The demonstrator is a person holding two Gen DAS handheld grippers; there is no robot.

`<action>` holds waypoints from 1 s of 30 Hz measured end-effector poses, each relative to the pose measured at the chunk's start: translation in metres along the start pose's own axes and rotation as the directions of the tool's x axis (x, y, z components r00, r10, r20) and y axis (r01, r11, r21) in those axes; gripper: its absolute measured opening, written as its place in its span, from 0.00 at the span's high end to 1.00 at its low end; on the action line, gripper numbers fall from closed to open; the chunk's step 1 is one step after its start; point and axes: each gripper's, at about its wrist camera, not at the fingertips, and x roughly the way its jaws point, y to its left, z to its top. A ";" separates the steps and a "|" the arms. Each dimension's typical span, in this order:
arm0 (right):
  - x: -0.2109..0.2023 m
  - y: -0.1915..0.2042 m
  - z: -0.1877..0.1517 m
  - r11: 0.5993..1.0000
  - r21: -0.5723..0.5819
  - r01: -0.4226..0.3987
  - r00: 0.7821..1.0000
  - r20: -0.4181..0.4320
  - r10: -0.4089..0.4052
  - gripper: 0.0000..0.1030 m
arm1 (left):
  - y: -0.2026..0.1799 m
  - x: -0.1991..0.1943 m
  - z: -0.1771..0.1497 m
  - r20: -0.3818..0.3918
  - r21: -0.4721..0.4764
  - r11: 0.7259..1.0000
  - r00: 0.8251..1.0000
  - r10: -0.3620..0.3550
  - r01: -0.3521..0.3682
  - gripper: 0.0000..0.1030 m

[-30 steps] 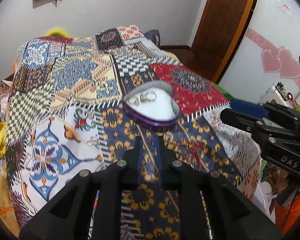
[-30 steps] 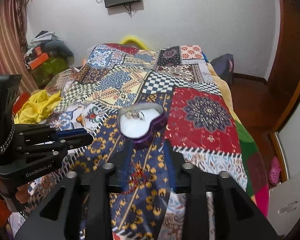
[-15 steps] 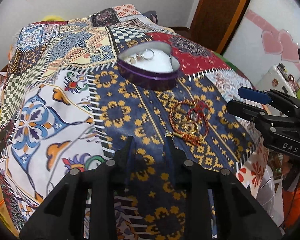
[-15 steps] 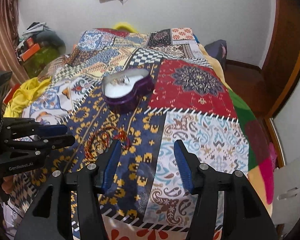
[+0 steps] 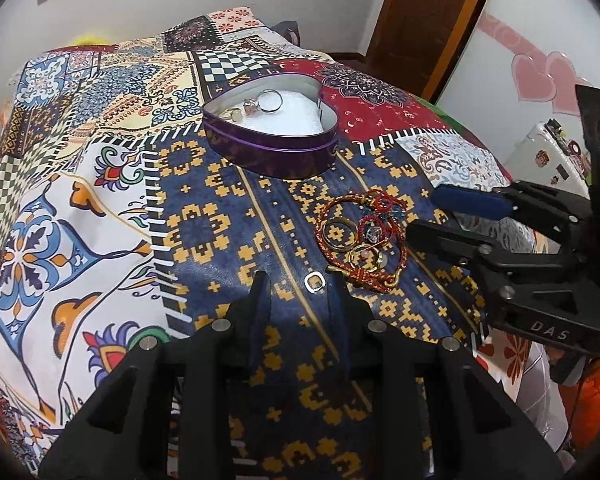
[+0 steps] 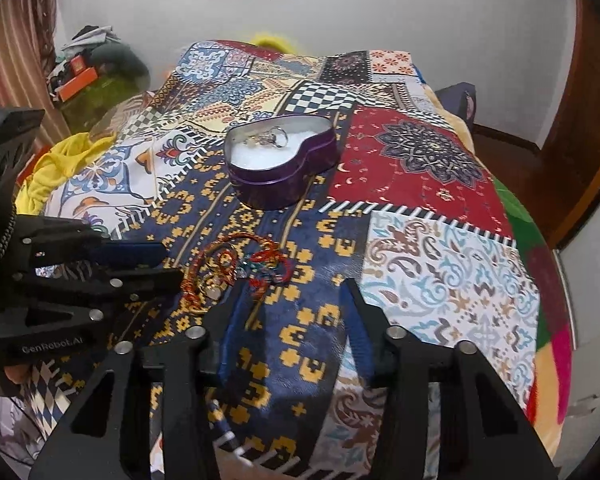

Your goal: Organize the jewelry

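Item: loose jewelry awaiting sorting, on a patchwork bedspread point(image 5: 100, 208). Location: a tangle of red and gold cord bracelets point(image 5: 360, 240) with several rings caught inside it lies on the navy-and-yellow panel, near the front edge of the bed; one small silver ring point(image 5: 315, 282) sits apart, just beside the tangle. Destination: the purple heart-shaped tin point(image 5: 272, 136), lid off, white lining, a few rings point(image 5: 270, 100) already in its far lobe, well beyond the pile. My left gripper point(image 5: 300, 292) has just been opening and now stands part open with nothing between its jaws, the silver ring lying just ahead of the tips. My right gripper point(image 6: 296, 304) has just been narrowing its jaws; it too is part open and empty, beside the tangle, not over it. Hazards, as I judge them: the silver ring is thin and flat on soft cloth, so my tips may press it into the fabric or flick it off the bed edge. The bracelets are interlaced, so lifting one may drag the others and shed rings into the busy pattern, where yellow motifs would hide gold. The two tools are close together, so reaching for the pile at once risks a collision. The tin is light and could slide if nudged.
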 end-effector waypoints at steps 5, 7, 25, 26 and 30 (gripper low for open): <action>0.008 0.008 0.003 1.000 -0.022 -0.017 1.000 -0.001 0.017 0.70 | -0.003 0.002 -0.001 0.007 0.020 1.000 1.000 -0.006 0.006 0.78; 0.010 0.011 0.005 0.999 -0.032 -0.015 1.000 0.000 0.015 0.71 | -0.003 0.003 -0.001 0.007 0.022 1.000 1.000 -0.012 0.011 0.82; 0.004 0.002 0.014 1.000 0.011 -0.017 0.999 0.038 0.016 0.93 | 0.002 -0.005 -0.003 0.034 -0.016 1.000 0.999 -0.008 0.009 0.92; 0.000 0.002 0.014 1.000 0.014 -0.017 0.999 0.045 0.016 0.94 | 0.002 -0.007 -0.003 0.037 -0.017 1.000 0.999 -0.008 0.008 0.92; -0.009 -0.001 0.015 1.000 0.023 -0.014 0.998 0.062 0.013 0.94 | 0.000 -0.016 -0.001 0.058 -0.018 1.000 0.998 -0.001 0.002 0.92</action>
